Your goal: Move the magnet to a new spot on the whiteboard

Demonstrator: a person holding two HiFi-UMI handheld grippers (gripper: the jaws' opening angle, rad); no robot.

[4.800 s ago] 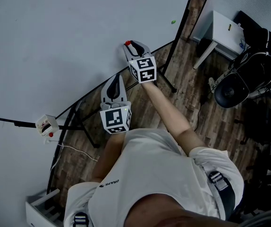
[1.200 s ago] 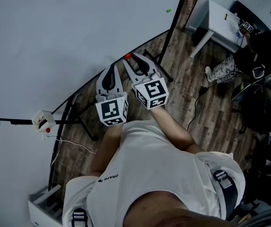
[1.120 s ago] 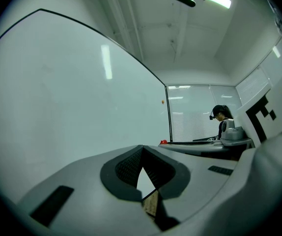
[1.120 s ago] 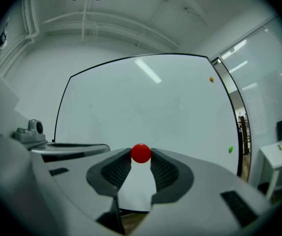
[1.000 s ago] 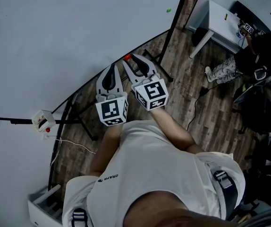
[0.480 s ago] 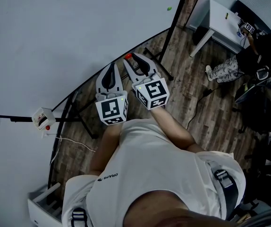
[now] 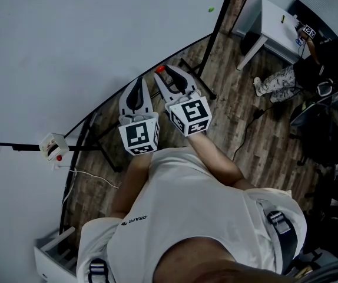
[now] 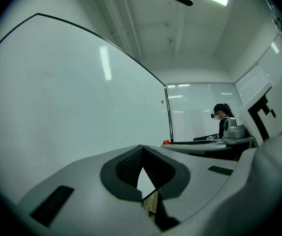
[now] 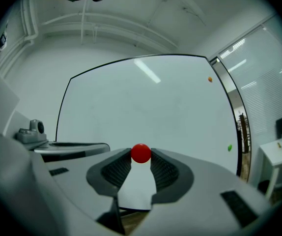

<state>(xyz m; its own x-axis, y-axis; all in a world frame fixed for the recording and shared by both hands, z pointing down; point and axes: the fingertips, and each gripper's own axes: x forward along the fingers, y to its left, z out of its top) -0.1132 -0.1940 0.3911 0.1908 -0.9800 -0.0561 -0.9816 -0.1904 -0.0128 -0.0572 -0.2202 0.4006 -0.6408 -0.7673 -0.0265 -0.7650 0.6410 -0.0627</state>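
The right gripper (image 9: 141, 155) grips the red magnet (image 9: 141, 152) at its tips, seemingly clear of the whiteboard (image 9: 146, 107) at 12 o'clock. The left gripper (image 8: 142, 148) is clenched, empty. Next: press the magnet onto a bare spot, then release.

Right gripper (image 7: 163, 72), carrying the red magnet (image 7: 159, 69) at its tips, has drawn back from its earlier forward reach at the lower edge of the whiteboard (image 7: 69, 40). It now lies just beside the left gripper (image 7: 138, 82), nearly level with it. In the background, the seated person's legs (image 7: 274, 78) have shifted slightly.
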